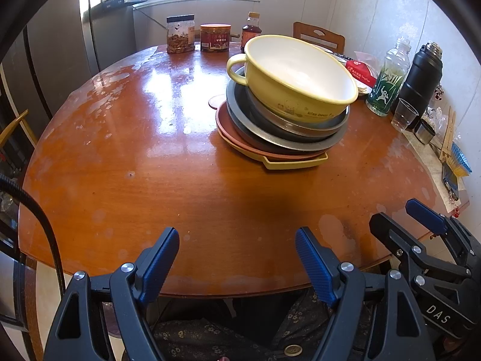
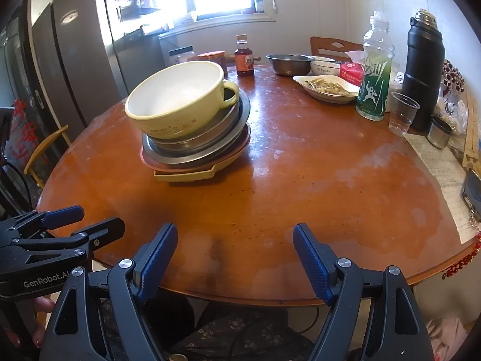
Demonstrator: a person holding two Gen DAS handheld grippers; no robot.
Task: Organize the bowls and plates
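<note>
Stack: yellow enamel handled bowl point(image 1: 296, 75) atop steel dishes point(image 1: 288, 126), pink round plate point(image 1: 237, 138), yellow square plate point(image 1: 293, 162); centre of round brown wooden surface point(image 1: 150, 162).
Left tongs point(image 1: 237, 258): apart, empty, over near edge.
Right tongs point(image 2: 234, 255): apart, empty, alongside.

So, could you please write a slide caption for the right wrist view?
Both open grippers wait at the round table's near edge, facing a yellow bowl stacked on plates.
</note>
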